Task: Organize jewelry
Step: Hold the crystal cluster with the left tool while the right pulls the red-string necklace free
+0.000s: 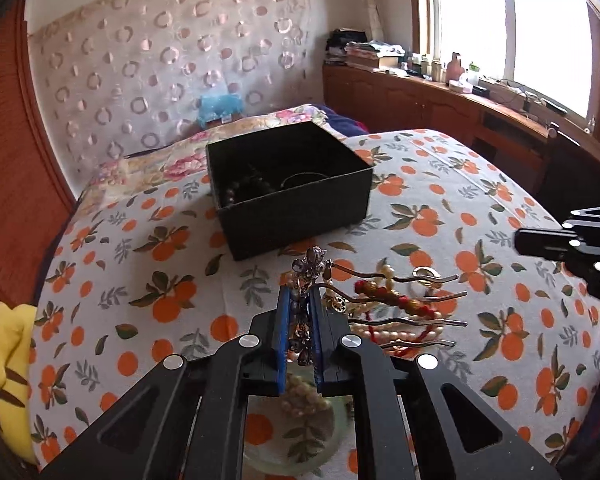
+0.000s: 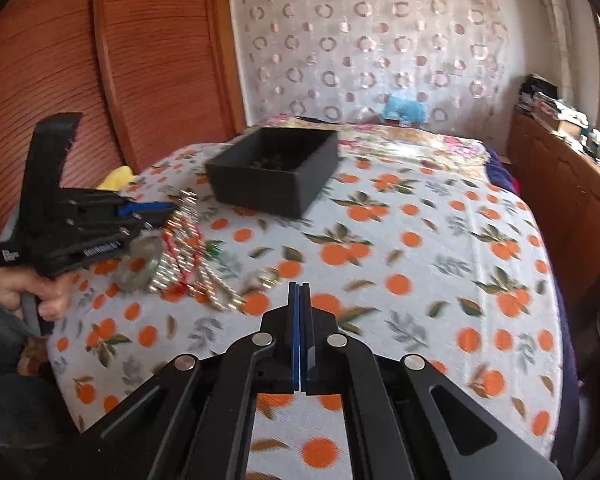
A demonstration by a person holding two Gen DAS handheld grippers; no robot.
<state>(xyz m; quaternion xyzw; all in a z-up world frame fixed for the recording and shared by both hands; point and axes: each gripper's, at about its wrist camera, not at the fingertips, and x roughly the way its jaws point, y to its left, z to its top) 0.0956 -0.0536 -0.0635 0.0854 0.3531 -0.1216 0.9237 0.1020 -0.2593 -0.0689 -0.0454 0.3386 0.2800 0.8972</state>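
Note:
My left gripper [image 1: 301, 294] is shut on an ornate metal hair comb [image 1: 396, 300], gripped at its flower-decorated head, with wavy prongs pointing right. Under it lie a pearl necklace [image 1: 384, 330], a red cord bracelet [image 1: 392, 300] and a glass dish [image 1: 296, 436]. A black open box [image 1: 296, 204] stands just beyond, with dark beads inside. My right gripper [image 2: 300, 292] is shut and empty above the orange-print cloth. In the right wrist view the left gripper [image 2: 156, 212] sits over the jewelry pile [image 2: 188, 264], near the box [image 2: 276, 184].
The orange-print bedspread [image 1: 480, 208] covers the bed. A yellow cloth [image 1: 8, 364] lies at the left edge. A wooden wardrobe [image 2: 100, 60] stands left, a wooden counter [image 1: 440, 100] with bottles under the window. A blue item [image 2: 404, 110] lies at the headboard.

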